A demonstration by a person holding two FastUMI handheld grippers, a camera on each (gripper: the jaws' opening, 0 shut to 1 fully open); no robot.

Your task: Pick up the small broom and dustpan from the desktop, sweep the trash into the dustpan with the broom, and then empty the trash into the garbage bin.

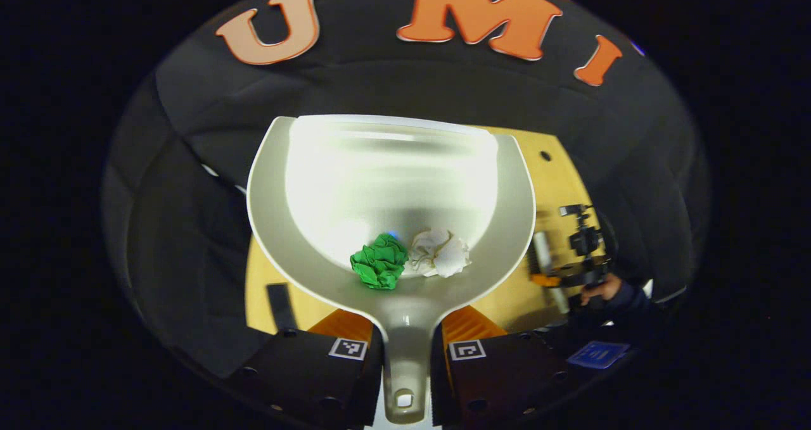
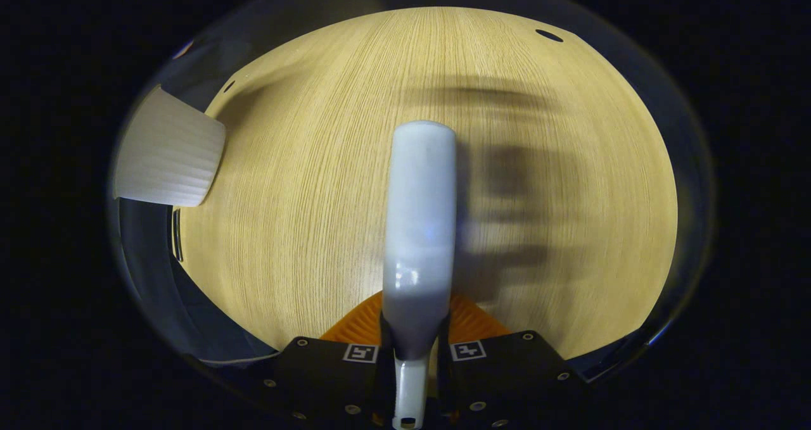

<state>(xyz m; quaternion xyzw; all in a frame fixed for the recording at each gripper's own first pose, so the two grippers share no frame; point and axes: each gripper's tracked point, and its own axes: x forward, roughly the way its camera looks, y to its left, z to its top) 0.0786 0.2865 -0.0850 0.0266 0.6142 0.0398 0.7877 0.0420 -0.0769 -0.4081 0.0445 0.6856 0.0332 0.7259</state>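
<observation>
In the left gripper view my left gripper is shut on the handle of a white dustpan, which is raised above the wooden table. A green paper ball and a white paper ball lie side by side in the pan near the handle. Farther right in that view is the other gripper, held by a hand. In the right gripper view my right gripper is shut on the handle of the small white broom, which points away over the table.
A white ribbed garbage bin stands at the table's left edge in the right gripper view. The table has small round holes near its far corners. A dark strip lies on the table below the dustpan's left side.
</observation>
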